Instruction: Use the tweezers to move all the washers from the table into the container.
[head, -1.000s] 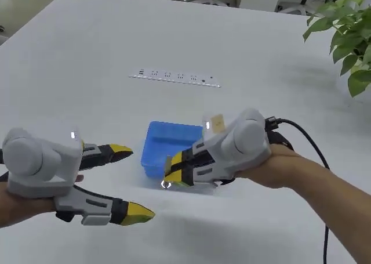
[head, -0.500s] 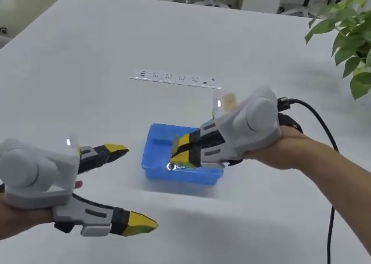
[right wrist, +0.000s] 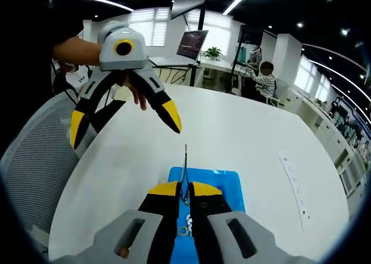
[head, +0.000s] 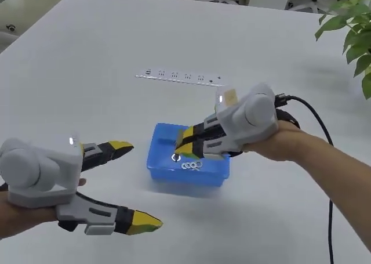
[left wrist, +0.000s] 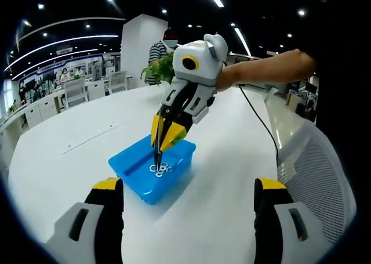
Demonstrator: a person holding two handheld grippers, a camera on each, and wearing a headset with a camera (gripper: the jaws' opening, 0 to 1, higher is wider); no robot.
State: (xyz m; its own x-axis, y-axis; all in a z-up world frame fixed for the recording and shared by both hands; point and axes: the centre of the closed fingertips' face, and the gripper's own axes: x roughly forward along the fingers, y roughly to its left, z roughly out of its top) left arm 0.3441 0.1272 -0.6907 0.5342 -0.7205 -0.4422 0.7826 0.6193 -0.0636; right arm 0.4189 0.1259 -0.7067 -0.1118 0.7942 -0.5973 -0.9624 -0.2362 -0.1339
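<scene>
Right gripper [head: 184, 143]: jaws clamped together on the tweezers [left wrist: 157, 156], which stick out past the yellow tips and point down into the container [head: 185, 180].
Tweezers tip: low inside the container, just beside the washers [head: 191, 166]. One small ring sits right at the tip in the head view, and I cannot tell whether it is gripped.
Washers: a small cluster lies on the container floor, near the wall closest to the person.
Left gripper [head: 139, 184]: jaws wide apart with nothing between them. It hangs above the table [head: 87, 55], left of the container and apart from it, with its tips pointing toward the container.
Container: blue, shallow and rectangular. It stands on the white table between the two grippers.
Strip [head: 179, 77]: a white power strip lies flat on the table beyond the container, well apart from it.
Cable [head: 316, 130]: black, and it runs from the back of the right gripper over the person's forearm.
Plant [head: 353, 32]: green leaves at the far right edge of the table.
</scene>
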